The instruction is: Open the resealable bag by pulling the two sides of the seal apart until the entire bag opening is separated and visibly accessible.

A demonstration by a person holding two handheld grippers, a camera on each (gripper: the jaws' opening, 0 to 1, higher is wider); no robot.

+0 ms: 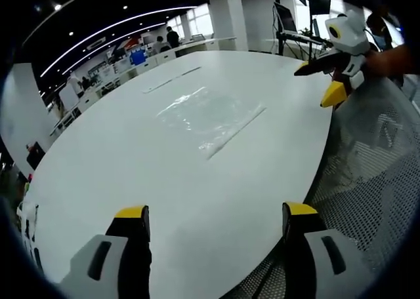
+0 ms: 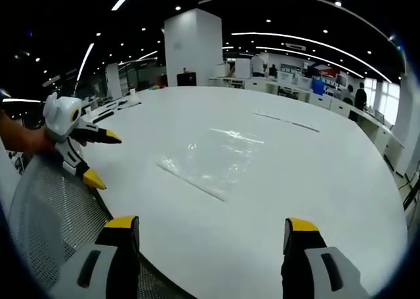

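1. The left gripper (image 1: 215,221) hangs over the near edge of the table with its yellow-tipped jaws spread wide and nothing between them. My read: it is lined up on the bag, ready to go in.
2. The right gripper (image 2: 213,233) does the same from the other side, jaws wide apart and holding nothing. Each tool appears off to the side in the other's view, its jaws parted there too. They look to be set for one side of the seal each.
3. Out ahead lies the resealable bag (image 1: 209,117), flat on the table and well apart from both grippers, untouched. It is thin clear plastic, wrinkled and glossy, catching the ceiling lights.
4. Its seal strip (image 1: 235,133) runs as a straight, stiffer band along the edge nearer the grippers. It looks shut, though the film is too clear to be sure.
5. The table (image 1: 131,161) is white, smooth and rounded at the edge.
6. Beside it sits a grey mesh chair back (image 1: 367,181), perforated and slightly curved.
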